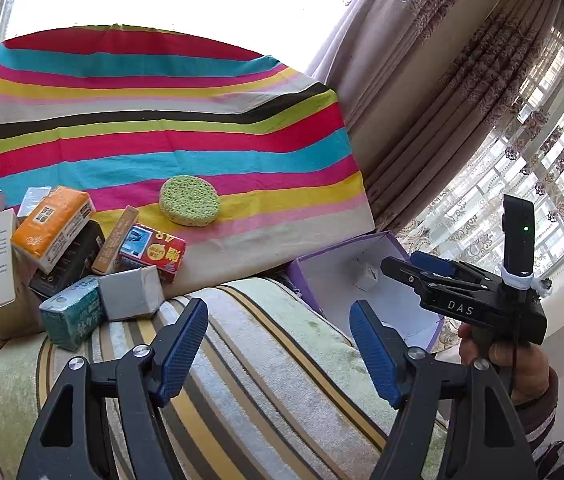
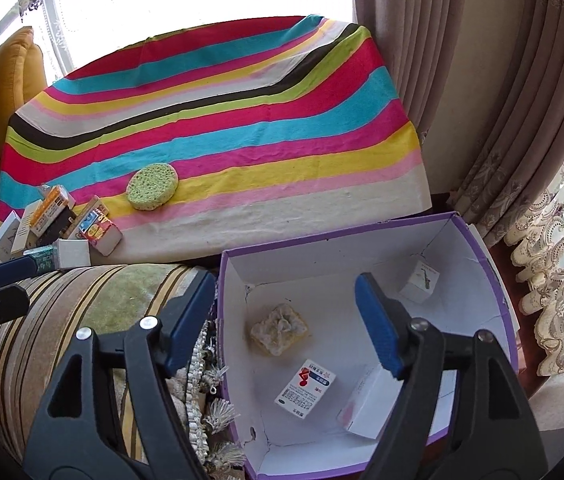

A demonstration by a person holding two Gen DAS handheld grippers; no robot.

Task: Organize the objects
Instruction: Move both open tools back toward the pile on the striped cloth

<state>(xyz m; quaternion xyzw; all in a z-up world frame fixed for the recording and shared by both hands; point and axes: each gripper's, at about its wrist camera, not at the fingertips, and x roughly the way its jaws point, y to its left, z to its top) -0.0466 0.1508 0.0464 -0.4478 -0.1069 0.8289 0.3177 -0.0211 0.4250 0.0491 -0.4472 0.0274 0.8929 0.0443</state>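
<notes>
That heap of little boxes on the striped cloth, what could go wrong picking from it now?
The orange tissue pack leans on other boxes, so pulling one could topple the heap. The grey box and teal pack sit at the cloth's edge and might slide off.

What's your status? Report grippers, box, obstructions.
Left gripper open, empty. Right gripper open, empty, over box. Pile and sponge not yet boxed. Nothing in the way.
</notes>
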